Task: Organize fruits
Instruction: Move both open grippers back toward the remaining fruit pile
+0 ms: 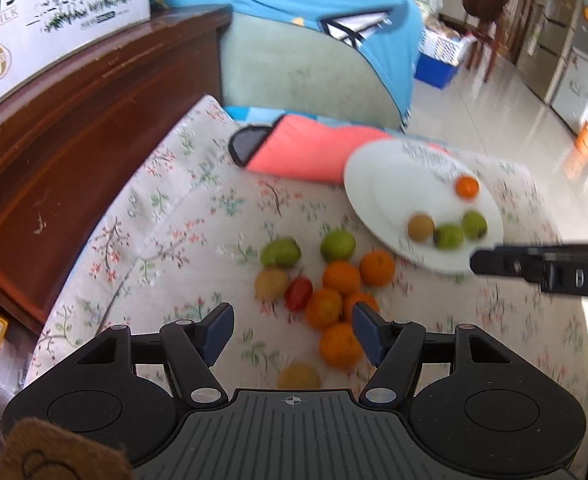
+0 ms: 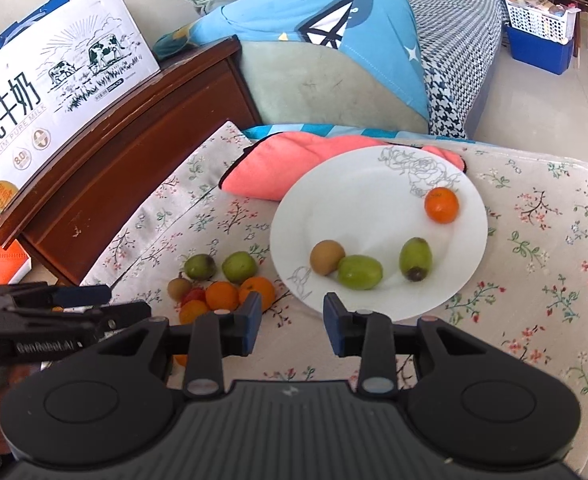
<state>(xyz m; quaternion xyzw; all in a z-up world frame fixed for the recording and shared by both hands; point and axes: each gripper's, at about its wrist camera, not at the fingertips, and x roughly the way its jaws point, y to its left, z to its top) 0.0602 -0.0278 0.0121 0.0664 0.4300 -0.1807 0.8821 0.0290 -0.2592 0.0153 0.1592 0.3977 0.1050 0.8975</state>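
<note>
A round white china plate (image 2: 377, 200) with a grey rose print sits on a floral-patterned cloth (image 2: 533, 240). It holds four fruits — one small orange tangerine (image 2: 441, 205), one brown kiwi-like fruit (image 2: 326, 257) and two green oval fruits (image 2: 359, 272). To the plate's left, a loose pile of tangerines (image 1: 341, 278), green fruits, brownish fruits and one small red tomato-like fruit (image 1: 298, 293) lies on the cloth.

The left gripper (image 1: 292, 330) hovers just short of this pile, jaws apart and empty; the pile lies ahead and slightly right of its gap, so this hand is the nearer. The right gripper (image 2: 292, 326) hangs at the plate's near rim, jaws narrowly parted, holding nothing.
</note>
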